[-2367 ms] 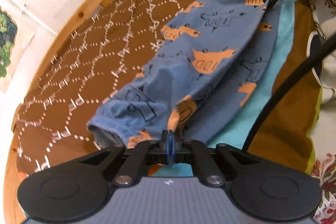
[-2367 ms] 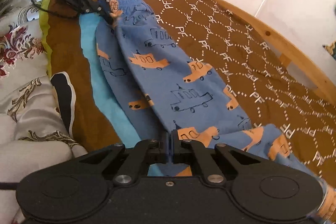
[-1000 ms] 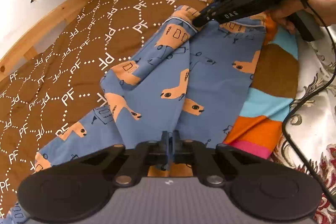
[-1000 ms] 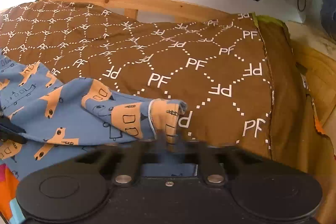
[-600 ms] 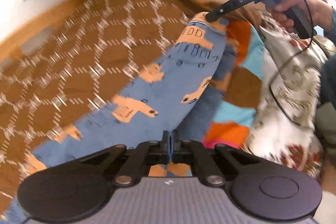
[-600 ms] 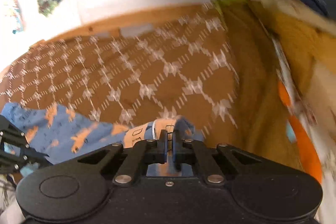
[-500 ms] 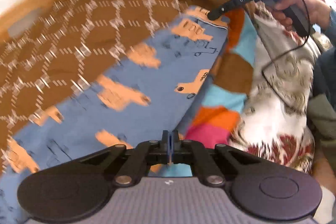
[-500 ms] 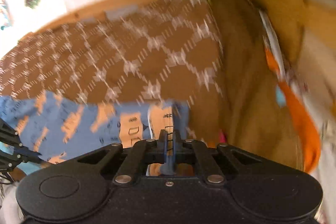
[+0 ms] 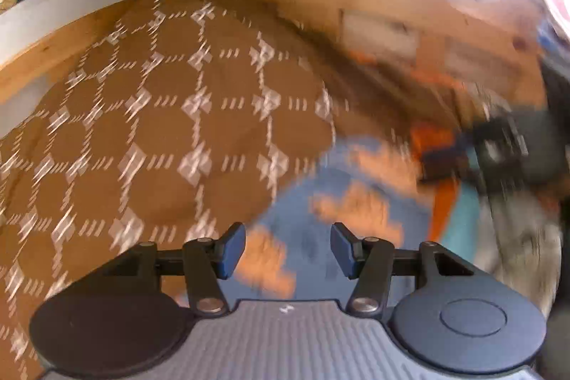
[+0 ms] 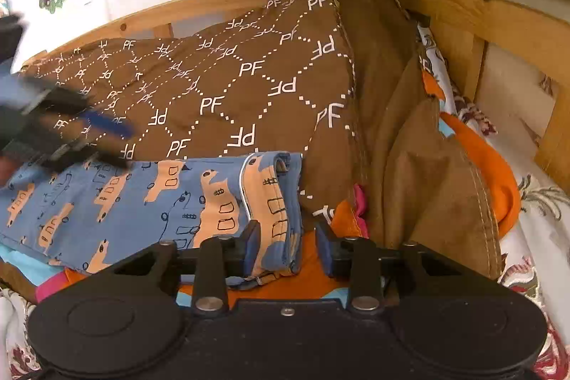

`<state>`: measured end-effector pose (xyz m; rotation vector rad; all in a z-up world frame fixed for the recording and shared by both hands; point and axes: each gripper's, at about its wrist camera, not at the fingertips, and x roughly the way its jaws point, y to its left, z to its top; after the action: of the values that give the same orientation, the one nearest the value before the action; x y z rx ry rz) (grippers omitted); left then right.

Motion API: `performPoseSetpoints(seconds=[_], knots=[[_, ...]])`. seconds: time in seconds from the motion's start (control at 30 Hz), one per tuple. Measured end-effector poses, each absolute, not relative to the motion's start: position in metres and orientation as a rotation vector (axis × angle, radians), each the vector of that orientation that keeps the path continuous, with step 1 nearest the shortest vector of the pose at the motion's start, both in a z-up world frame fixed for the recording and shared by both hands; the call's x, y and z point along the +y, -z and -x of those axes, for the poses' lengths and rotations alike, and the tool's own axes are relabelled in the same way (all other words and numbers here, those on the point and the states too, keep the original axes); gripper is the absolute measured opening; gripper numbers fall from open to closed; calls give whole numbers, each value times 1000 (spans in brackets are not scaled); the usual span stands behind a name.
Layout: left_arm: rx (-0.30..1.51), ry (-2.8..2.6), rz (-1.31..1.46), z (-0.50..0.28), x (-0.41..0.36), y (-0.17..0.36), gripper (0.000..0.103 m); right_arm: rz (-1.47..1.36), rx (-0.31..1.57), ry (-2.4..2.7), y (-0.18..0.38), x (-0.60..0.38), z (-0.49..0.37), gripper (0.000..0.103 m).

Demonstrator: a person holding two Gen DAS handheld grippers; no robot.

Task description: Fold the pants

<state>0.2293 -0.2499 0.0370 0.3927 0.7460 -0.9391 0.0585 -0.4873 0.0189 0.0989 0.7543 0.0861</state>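
Jaws of both the left gripper (image 9: pixel 288 250) and right gripper (image 10: pixel 287 246) stand apart, holding nothing. Pants (image 10: pixel 117 202) lie folded on the brown quilt (image 10: pixel 228 84), their cuffed end between the right gripper's fingers.

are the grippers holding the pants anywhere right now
No. The left gripper and right gripper are both open; the pants lie loose on the bedspread.

Pants (image 10: pixel 117 202) on bedspread (image 10: pixel 228 84), before headboard (image 10: pixel 459 9).
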Motion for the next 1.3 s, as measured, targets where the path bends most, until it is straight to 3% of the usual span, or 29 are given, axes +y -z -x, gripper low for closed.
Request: performPoseSetpoints(seconds=[0.17, 0.2, 0.27, 0.3, 0.47, 0.7, 0.8, 0.87, 0.9, 0.93, 0.97, 1.1, 1.13, 1.17, 1.3], knots=[[750, 979, -410, -256, -309, -9, 58, -115, 754, -93, -9, -493, -59, 28], [756, 981, -434, -258, -318, -1, 55, -127, 751, -100, -7, -494, -60, 28], [790, 1017, -470, -257, -329, 13, 17, -123, 745, -112, -7, -493, -59, 27], [792, 1016, -490, -256, -331, 17, 3, -118, 746, -119, -6, -492, -59, 25], [700, 996, -471, -241, -325, 15, 0, -99, 736, -129, -9, -490, -57, 8], [645, 908, -497, -234, -341, 17, 1, -27, 744, -94, -8, -481, -57, 9], [624, 884, -534, -230, -346, 30, 10, -2, 749, -89, -5, -481, -58, 14], [606, 850, -490, -228, -336, 24, 33, 23, 702, -86, -9, -480, -54, 30], [599, 831, -450, -228, -328, 20, 53, 45, 671, -86, -12, -478, -52, 34], [587, 809, -408, -225, -317, 15, 63, 68, 648, -87, -14, -476, -50, 43], [578, 785, -376, -221, -305, 11, 65, 89, 628, -83, -15, -473, -49, 51], [615, 654, -295, -200, -247, 4, 84, 193, 576, -110, -13, -453, -48, 58], [636, 609, -287, -193, -231, 7, 89, 223, 569, -120, -12, -448, -46, 67], [660, 564, -287, -189, -216, 11, 89, 262, 566, -125, -9, -441, -46, 76], [789, 389, -320, -170, -142, 37, 89, 470, 654, -75, 14, -418, -52, 80]])
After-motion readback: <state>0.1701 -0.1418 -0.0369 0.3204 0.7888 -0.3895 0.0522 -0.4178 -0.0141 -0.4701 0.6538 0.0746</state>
